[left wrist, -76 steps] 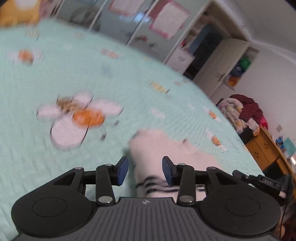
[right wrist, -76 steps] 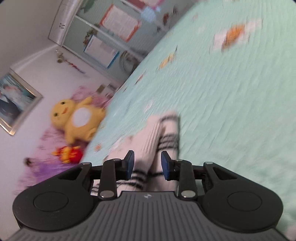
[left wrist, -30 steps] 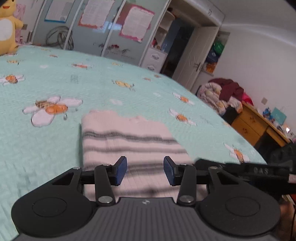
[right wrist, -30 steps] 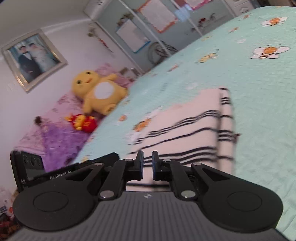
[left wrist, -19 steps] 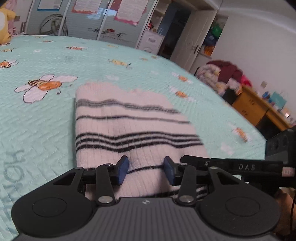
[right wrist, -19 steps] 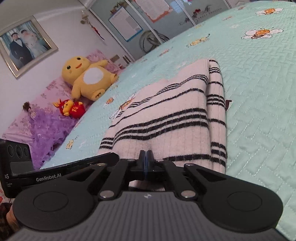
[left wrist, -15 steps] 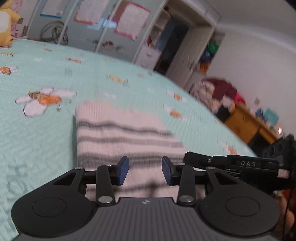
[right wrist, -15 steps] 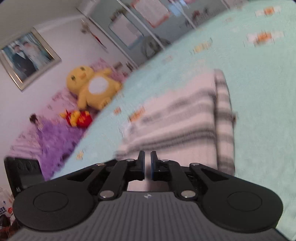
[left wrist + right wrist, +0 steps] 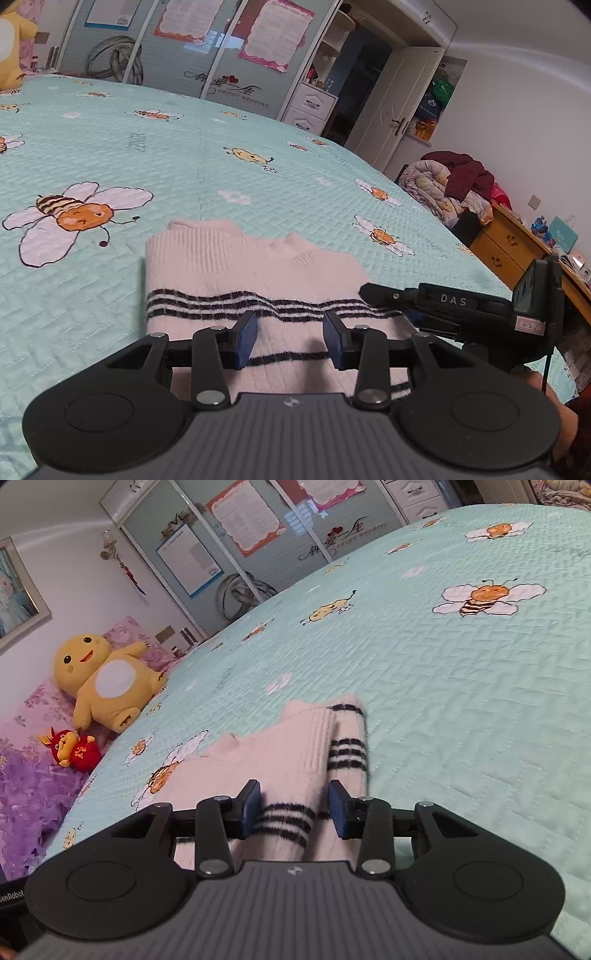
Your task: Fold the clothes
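Right wrist view: our right gripper (image 9: 293, 806) just spread off the sweater (image 9: 295, 746); left gripper (image 9: 290, 338) spread too, fold probably finished.

Yellow plush (image 9: 99, 679) and red toy (image 9: 72, 751) near pillows; mint bee-print bedspread (image 9: 177, 155); wooden dresser (image 9: 517, 243).
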`<state>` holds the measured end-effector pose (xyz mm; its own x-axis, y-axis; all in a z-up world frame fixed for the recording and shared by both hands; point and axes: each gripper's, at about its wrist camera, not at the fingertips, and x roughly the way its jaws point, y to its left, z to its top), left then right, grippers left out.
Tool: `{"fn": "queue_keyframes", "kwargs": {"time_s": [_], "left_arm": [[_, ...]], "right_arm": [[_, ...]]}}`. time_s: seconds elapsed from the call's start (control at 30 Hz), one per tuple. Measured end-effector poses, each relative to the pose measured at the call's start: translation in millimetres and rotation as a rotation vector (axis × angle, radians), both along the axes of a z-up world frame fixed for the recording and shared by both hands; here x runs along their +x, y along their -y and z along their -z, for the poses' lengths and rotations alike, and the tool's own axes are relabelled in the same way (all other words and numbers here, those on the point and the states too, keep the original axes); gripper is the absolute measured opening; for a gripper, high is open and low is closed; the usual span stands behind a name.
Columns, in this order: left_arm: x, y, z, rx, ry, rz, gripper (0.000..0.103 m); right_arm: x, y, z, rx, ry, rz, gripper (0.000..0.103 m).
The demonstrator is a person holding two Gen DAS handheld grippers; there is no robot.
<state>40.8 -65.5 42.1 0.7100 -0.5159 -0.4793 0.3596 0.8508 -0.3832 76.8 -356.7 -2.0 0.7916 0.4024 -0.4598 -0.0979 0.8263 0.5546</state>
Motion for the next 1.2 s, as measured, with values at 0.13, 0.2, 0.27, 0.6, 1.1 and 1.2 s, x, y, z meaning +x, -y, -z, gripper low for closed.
{"fn": "queue_keyframes", "kwargs": {"time_s": [0.13,0.2,0.27,0.6,1.1,1.2], "left_arm": [[-0.4,5.5,2.0,0.030,0.015,0.013,0.042],[-1.6,9.3,1.8,0.047,0.029,0.023,0.042],[-4.5,14.8,0.9,0.071,0.055,0.056,0.042],[3.5,32.5,9.9,0.105,0.068,0.187,0.043],[59.4,-48.3,5.6,-0.211,-0.135,-0.214,0.051],[86.5,-60.7,30.7,-0.302,-0.266,-0.264,0.051]], "right_arm": [[8.8,0.1,6.9,0.027,-0.008,-0.019,0.041],[12.2,5.1,12.3,0.086,-0.026,-0.021,0.037],[7.3,9.8,13.2,0.125,-0.015,-0.018,0.011],[-12.1,18.1,20.7,0.096,0.028,0.062,0.010],[-7.9,29.4,29.9,0.170,0.015,0.019,0.014],[-7.3,31.4,32.0,0.189,0.018,0.012,0.014]]}}
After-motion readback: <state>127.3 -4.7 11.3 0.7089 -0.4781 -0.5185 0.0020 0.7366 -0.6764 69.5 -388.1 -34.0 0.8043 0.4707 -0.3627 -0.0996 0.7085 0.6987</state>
